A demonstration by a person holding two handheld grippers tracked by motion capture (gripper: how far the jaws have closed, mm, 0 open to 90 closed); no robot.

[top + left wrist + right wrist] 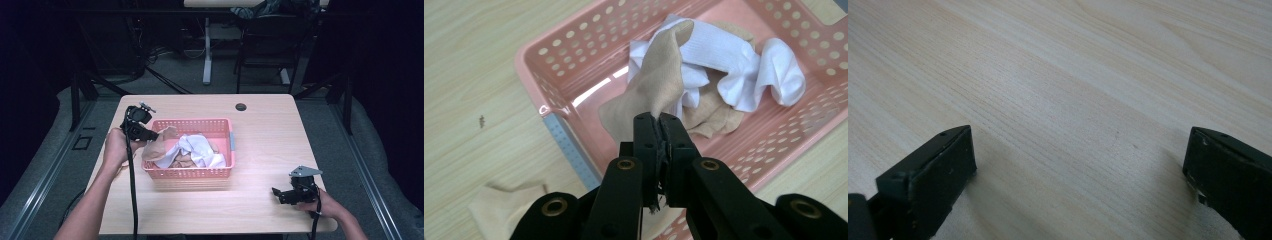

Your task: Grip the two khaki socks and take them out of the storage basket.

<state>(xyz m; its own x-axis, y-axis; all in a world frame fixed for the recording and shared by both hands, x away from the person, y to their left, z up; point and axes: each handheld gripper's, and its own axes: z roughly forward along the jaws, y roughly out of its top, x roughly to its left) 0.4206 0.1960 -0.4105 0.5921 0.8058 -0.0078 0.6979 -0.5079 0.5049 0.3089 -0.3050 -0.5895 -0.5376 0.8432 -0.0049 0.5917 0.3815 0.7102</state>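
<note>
Tan sock [651, 85]: pinched between my left gripper's [659, 131] jaws, which are pressed together on its edge; it hangs over the basket's near-left corner, at 9 o'clock of the pile.
Basket [220, 125]: pink, perforated, on the table [270, 135] left of centre, holding white cloth [197, 147] tangled with more tan pieces.
Left gripper view: shows what the high view hides, the cloth caught in the jaws, a grey strip [569, 147] along the basket's rim, and another tan piece [506, 202] lying on the table outside the basket at 7 o'clock.
High view: my left hand [116, 147] holds its gripper at the basket's 9 o'clock side, tilted toward it; my right gripper [287, 192] sits low at the table's 5 o'clock edge, well apart from the basket, my right hand [327, 202] behind it.
Right gripper view: my jaws spread wide, nothing between them, bare wood grain beneath.
Forearms: both come in from 6 o'clock.
</note>
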